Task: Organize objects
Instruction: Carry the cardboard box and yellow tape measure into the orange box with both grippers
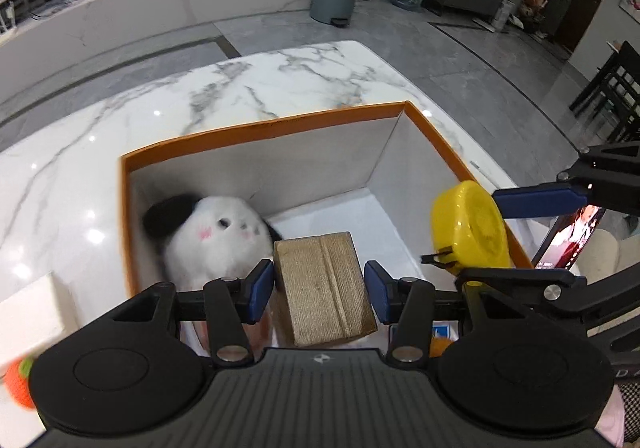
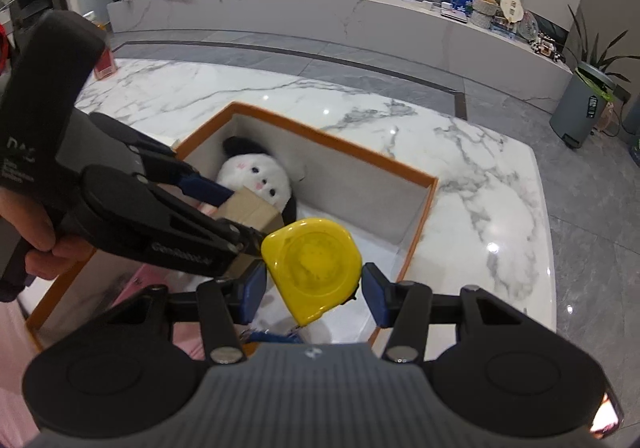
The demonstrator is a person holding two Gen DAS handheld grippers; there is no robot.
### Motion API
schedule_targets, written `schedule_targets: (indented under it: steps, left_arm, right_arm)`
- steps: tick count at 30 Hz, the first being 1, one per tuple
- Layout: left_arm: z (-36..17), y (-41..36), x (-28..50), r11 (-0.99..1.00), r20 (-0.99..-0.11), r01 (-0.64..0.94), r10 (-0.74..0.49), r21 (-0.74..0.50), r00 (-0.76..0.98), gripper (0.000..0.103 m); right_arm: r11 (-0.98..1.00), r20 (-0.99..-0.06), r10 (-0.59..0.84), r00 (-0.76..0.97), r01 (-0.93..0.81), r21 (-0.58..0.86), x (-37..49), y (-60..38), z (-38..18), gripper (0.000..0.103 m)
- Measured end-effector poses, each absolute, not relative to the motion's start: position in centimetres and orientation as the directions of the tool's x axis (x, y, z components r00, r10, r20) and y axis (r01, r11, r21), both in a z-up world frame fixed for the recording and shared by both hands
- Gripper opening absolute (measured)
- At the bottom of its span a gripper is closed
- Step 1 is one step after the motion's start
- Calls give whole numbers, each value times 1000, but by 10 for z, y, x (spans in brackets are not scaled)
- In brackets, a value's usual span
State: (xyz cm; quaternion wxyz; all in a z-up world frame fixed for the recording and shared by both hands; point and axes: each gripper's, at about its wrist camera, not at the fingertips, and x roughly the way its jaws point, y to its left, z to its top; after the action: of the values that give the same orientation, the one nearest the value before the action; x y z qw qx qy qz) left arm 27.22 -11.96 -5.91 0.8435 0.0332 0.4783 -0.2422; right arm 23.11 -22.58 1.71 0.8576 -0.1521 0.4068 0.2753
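An orange-rimmed box (image 1: 264,125) with white inner walls stands on the marble table; it also shows in the right wrist view (image 2: 336,145). A white plush toy with black ears (image 1: 216,244) lies in its far left corner, and shows in the right wrist view (image 2: 256,177). My left gripper (image 1: 319,290) is shut on a tan twine-wrapped block (image 1: 324,288) above the box; that block shows in the right wrist view (image 2: 252,209). My right gripper (image 2: 314,286) is shut on a yellow tape measure (image 2: 312,268) over the box's right side; it shows in the left wrist view (image 1: 472,232).
A marble table (image 1: 240,87) carries the box. A white block (image 1: 28,316) and an orange knitted item (image 1: 18,384) lie at the left. A lit phone (image 1: 568,240) stands right of the box. Pink things lie in the box's near part (image 2: 132,288).
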Motion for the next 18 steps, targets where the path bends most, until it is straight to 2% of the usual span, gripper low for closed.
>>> schedule_targets:
  steps: [7, 10, 18]
  left_arm:
    - [-66, -133, 292, 872, -815, 461, -382, -163, 436, 57]
    - [-66, -129, 300, 885, -805, 418, -396, -206, 441, 57]
    - [-77, -135, 313, 930, -816, 331, -314, -161, 485, 57]
  right_arm:
    - [818, -779, 314, 543, -571, -68, 256, -224, 15, 54]
    - [825, -776, 310, 550, -560, -68, 264, -227, 15, 54]
    - [824, -784, 288, 550, -560, -90, 270, -226, 9, 53]
